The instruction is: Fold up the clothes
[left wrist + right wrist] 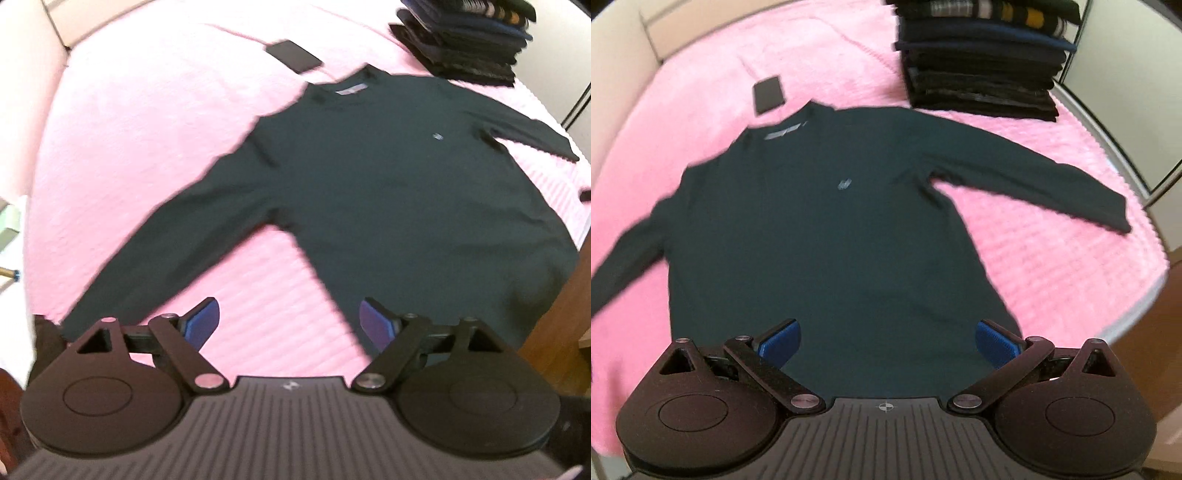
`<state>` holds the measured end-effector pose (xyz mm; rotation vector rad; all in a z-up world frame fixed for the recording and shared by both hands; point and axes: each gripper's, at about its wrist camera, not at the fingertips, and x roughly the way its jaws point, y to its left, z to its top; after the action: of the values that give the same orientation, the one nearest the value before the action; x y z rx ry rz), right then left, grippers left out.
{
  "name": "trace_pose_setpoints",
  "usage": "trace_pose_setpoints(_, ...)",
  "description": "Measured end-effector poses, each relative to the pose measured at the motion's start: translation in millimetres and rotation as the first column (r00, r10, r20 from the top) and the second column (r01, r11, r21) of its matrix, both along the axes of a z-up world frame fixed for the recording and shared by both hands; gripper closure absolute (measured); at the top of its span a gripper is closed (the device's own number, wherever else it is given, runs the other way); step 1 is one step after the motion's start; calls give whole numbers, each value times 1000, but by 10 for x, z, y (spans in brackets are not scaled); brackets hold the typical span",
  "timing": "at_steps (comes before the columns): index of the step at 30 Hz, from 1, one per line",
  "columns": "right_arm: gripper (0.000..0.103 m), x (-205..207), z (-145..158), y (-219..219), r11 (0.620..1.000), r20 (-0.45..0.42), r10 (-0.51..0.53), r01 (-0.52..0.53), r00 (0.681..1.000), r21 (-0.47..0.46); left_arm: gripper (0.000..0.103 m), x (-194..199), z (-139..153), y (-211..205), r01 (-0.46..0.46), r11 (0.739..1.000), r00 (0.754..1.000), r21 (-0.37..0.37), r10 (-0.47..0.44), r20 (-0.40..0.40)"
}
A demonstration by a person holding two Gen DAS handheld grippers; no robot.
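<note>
Dark long-sleeve shirt [827,236] flat on pink bedspread [122,147], soft, limp, light: pinch hem corners or sleeve cuffs; left gripper [290,325] and right gripper [886,341] both spread apart, empty.

left wrist: over bed's near edge, facing headward | right wrist: same, rightward | shared: sweater [388,192]

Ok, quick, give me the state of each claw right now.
Left claw: open, holding nothing, above the pink blanket at the dark shirt's lower edge.
Right claw: open, holding nothing, over the shirt's hem.
</note>
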<state>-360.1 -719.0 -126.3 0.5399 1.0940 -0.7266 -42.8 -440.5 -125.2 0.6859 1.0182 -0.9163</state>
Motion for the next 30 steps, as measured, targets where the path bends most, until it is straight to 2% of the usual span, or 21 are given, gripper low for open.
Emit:
trace_pose_setpoints(2, 0, 128, 46, 347, 999, -66, 36, -37, 997, -24, 15, 110, 62, 246, -6, 1000, 1000, -23, 7, 28)
trace_pose_setpoints(5, 0, 327, 104, 770, 992, -135, 106, -114, 985, -54, 12, 234, 93, 546, -28, 999, 998, -38, 30, 57)
trace_pose_setpoints(10, 0, 538, 138, 1156, 982, -144, 172, -182, 975, -58, 12, 270, 76, 873, -98, 994, 994, -40, 100, 43)
trace_pose_setpoints(14, 0, 653, 132, 1264, 969, -119, 242, -247, 963, -27, 10, 241, 66, 1095, -162, 986, 986, -48, 163, 16)
trace_pose_setpoints(19, 0, 705, 169, 1337, 946, -119, 315, -322, 942, -46, 8, 29, 83, 1143, -174, 984, 984, -35, 175, 41)
trace_pose_setpoints(25, 0, 613, 138, 1364, 933, -111, 350, -356, 930, -43, 7, -166, 118, 1141, -160, 987, 983, -22, 162, 89)
trace_pose_setpoints(30, 0, 419, 50, 1373, 937, -124, 346, -349, 930, 0, 6, -289, 95, 1148, -168, 986, 982, 8, 166, 89)
